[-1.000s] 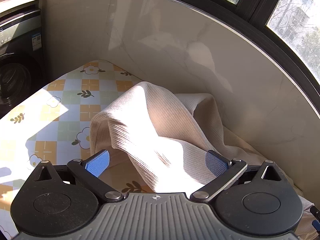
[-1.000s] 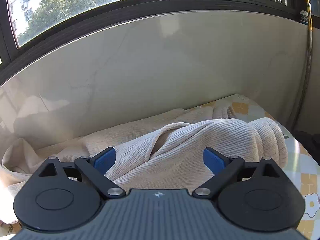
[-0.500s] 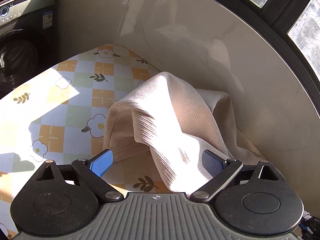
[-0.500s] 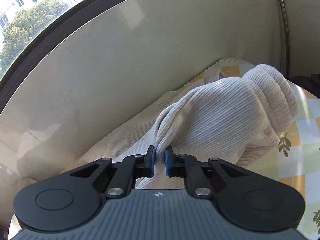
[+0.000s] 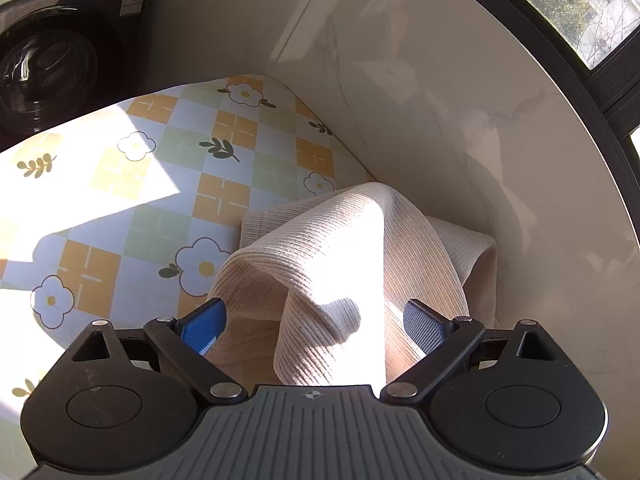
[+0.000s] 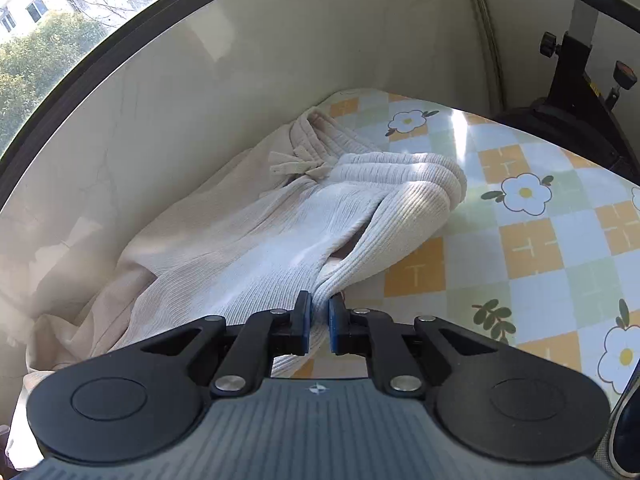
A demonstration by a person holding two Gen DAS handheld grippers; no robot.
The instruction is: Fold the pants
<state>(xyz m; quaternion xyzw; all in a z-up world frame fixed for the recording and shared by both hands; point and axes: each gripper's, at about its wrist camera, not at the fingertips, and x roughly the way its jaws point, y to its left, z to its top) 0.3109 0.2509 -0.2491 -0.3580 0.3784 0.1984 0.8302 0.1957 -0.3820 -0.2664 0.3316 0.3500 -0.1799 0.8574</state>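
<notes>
Beige ribbed pants (image 5: pixel 340 248) lie crumpled along the wall on the flower-patterned tablecloth (image 5: pixel 160 184). In the left wrist view a raised fold of a leg stands between the blue pads of my left gripper (image 5: pixel 314 316), which is open; the pads do not press the cloth. In the right wrist view the pants (image 6: pixel 280 232) stretch from the waistband with its drawstring bow (image 6: pixel 300 164) to my right gripper (image 6: pixel 319 314). That gripper is shut on a pinched ridge of the ribbed fabric, just above the tablecloth (image 6: pixel 540 240).
A pale marble wall (image 5: pixel 440 120) runs right behind the pants, with dark window frames above it. A washing machine (image 5: pixel 52 60) stands past the table's left end. An exercise machine (image 6: pixel 580 60) stands past the right end.
My right gripper has shut on a fold of the pants and drawn it away from the wall, stretching the fabric. My left gripper has come lower and closer over the leg fold, still open.
</notes>
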